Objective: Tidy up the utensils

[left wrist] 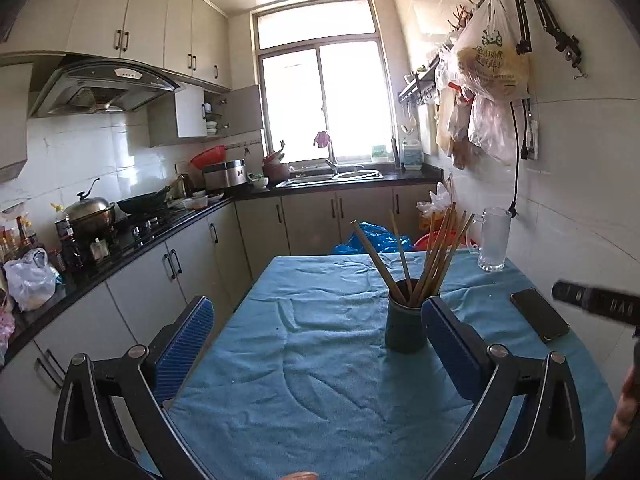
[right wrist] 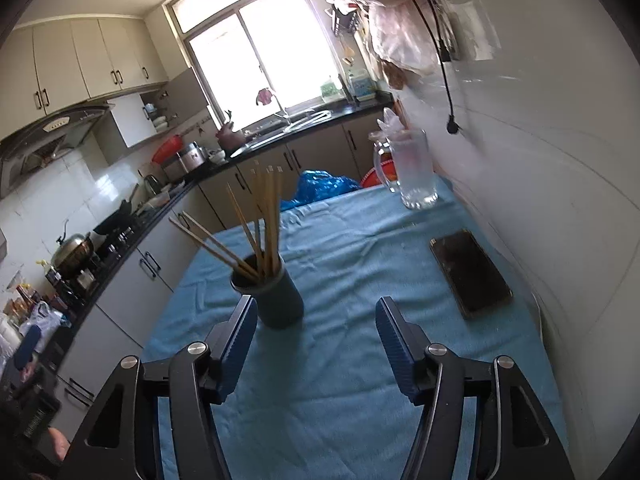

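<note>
Chopsticks gathered in holder, both grippers empty

Chopsticks [right wrist: 256,232] stand bundled in dark holder [right wrist: 276,296] on blue cloth [right wrist: 340,360], splayed against its rim. Left gripper [left wrist: 316,340] spread wide, holder near its right finger. Right gripper [right wrist: 316,344] also wide, just right of holder. Phone [right wrist: 470,272] right of holder; glass jug [right wrist: 412,168] beyond. Judged: task near done

Little can be read here. The plastic bag [left wrist: 494,60] hanging from the hooks on the right wall carries green printed characters and a green logo, but the print is too small and creased to make out. The blurred black bar [left wrist: 596,302] at the right edge of the left wrist view bears pale letters, unreadable. The range hood [left wrist: 108,84] at far left has a small white badge, also illegible.
</note>
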The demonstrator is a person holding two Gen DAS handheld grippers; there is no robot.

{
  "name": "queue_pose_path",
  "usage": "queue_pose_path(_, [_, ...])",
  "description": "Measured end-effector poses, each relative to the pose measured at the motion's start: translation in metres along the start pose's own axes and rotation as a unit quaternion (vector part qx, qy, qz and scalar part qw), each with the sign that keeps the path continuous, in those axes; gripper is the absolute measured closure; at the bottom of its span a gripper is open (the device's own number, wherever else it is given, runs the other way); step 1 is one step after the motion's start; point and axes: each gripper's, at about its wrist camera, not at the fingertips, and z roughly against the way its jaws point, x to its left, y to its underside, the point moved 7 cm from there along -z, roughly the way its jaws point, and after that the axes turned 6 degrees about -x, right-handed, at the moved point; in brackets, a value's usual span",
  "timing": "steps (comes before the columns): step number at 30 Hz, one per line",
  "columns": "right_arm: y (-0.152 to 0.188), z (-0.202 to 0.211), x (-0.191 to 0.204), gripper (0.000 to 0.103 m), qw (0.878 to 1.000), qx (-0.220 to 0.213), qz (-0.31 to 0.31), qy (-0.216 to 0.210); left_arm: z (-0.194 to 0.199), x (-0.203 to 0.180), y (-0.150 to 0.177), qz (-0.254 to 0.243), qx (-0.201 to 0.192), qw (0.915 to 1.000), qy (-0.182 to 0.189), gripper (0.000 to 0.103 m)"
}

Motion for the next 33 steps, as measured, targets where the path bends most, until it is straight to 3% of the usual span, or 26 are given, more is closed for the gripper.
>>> queue_pose_path(14, [0.044, -0.002, -0.008, 0.033, 0.998, 0.001, -0.004, 0.056, -0.009, -0.018, 0.033, -0.016, 0.062, 0.9974, 0.033, 0.0])
queue_pose_path(22, [0.046, -0.003, -0.002, 0.029, 0.995, -0.016, 0.036, 0.092, -0.022, -0.022, 0.05, -0.006, 0.097, 0.9941, 0.048, 0.0])
queue_pose_path(33, [0.043, -0.003, 0.009, 0.026, 0.992, -0.037, 0.059, 0.104, -0.031, -0.019, 0.058, 0.008, 0.114, 0.9919, 0.055, 0.0])
